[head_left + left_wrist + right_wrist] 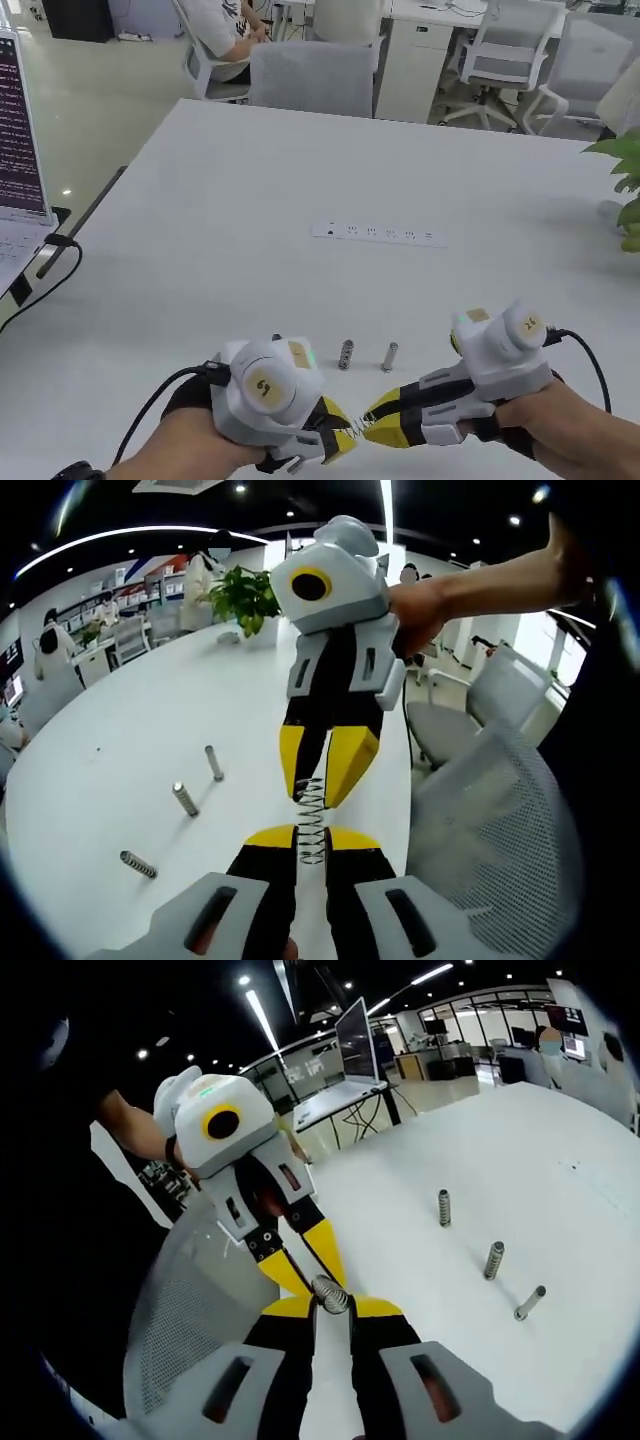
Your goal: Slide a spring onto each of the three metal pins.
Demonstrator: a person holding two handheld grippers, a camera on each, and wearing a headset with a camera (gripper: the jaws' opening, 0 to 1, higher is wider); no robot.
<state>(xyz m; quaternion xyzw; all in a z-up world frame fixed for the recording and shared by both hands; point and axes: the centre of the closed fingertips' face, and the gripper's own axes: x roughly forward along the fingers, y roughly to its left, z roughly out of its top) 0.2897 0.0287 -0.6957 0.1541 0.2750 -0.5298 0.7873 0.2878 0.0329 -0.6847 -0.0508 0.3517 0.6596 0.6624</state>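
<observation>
Left gripper (312, 836) and right gripper (332, 1306), fingers of both tight on 1 spring (358, 428).

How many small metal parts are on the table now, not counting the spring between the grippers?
3: a smooth pin, farthest; a coiled one in the middle; a coiled piece lying nearest the left gripper. More may be hidden.

head view looks down; gripper views face each other over spring (312, 820).
</observation>
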